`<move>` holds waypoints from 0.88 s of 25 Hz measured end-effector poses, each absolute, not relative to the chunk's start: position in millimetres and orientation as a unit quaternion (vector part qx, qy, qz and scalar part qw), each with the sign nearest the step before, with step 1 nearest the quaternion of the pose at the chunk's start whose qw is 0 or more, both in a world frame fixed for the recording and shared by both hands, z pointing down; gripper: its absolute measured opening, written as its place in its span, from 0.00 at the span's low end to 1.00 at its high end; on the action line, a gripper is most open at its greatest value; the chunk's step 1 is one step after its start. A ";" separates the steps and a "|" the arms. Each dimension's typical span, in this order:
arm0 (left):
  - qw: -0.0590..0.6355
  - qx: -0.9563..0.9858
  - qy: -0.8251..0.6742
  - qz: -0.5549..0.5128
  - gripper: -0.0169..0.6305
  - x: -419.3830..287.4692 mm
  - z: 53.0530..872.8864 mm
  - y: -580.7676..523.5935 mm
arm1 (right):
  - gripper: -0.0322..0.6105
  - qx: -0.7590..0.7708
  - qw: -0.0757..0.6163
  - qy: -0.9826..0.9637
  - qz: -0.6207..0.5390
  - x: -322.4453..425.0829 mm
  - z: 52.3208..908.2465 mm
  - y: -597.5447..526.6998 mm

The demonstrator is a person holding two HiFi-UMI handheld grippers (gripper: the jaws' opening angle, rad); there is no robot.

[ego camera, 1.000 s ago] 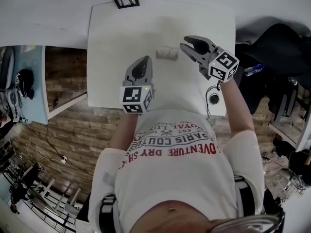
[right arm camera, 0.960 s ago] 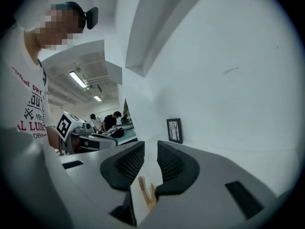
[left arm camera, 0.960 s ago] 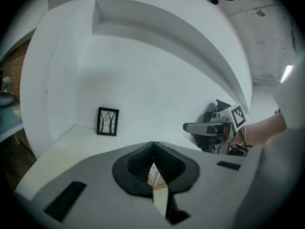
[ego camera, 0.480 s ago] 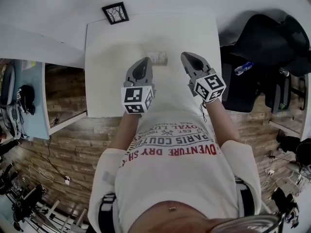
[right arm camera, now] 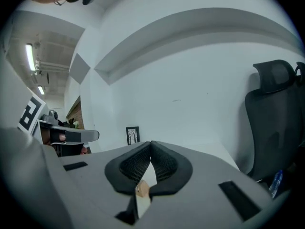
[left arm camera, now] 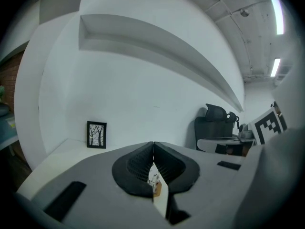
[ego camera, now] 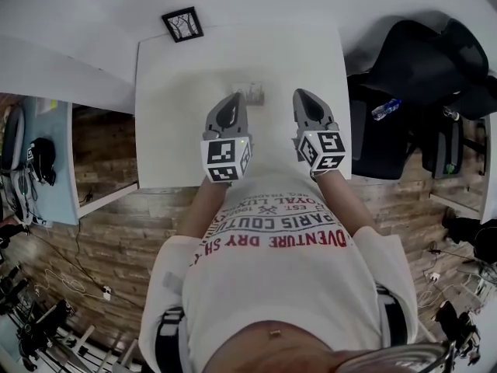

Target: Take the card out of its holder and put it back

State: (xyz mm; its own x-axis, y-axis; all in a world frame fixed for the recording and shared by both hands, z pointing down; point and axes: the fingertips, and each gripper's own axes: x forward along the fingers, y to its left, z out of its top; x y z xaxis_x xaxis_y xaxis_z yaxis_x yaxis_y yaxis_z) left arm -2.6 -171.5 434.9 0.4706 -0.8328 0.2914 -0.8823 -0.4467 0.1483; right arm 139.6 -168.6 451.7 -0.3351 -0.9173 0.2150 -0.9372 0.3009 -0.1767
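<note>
A small white card stands in its wooden holder on the white table. My left gripper rests just near-left of it, jaws shut tip to tip on nothing. The right gripper lies to the card's right, a little apart, and is also shut and empty. In the left gripper view the closed jaws meet, and the card with its holder shows through the gap beneath them. In the right gripper view the shut jaws frame the wooden holder the same way.
A small black picture frame stands at the table's far left corner. A black office chair and a water bottle are off the table's right side. The person's body is at the near edge.
The right gripper has drawn back from beside the card toward the person, and its jaws have gone from open to shut. The left gripper has hardly moved.
</note>
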 end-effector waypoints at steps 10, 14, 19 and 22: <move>0.137 0.842 -0.513 0.093 0.06 -4.8 433.4 -166.0 | 0.09 0.553 0.072 -0.822 0.118 125.1 455.0 -163.7; 0.144 0.846 -0.505 0.090 0.06 -5.5 436.3 -162.5 | 0.09 0.514 0.102 -0.844 0.112 110.3 463.4 -160.5; 0.149 0.846 -0.503 0.097 0.06 -4.8 443.9 -158.2 | 0.09 0.499 0.122 -0.852 0.100 103.4 468.5 -157.3; 0.149 0.845 -0.504 0.098 0.06 -5.6 445.3 -159.4 | 0.09 0.497 0.124 -0.853 0.102 101.8 471.2 -159.2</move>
State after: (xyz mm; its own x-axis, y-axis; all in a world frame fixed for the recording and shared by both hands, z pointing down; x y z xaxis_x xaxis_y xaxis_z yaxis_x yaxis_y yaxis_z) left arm -5.6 -159.4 445.3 0.4727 -0.8225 0.3164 -0.8811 -0.4477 0.1526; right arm 101.8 -159.2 471.2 -0.4745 -0.8231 0.3120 -0.8734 0.4843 -0.0505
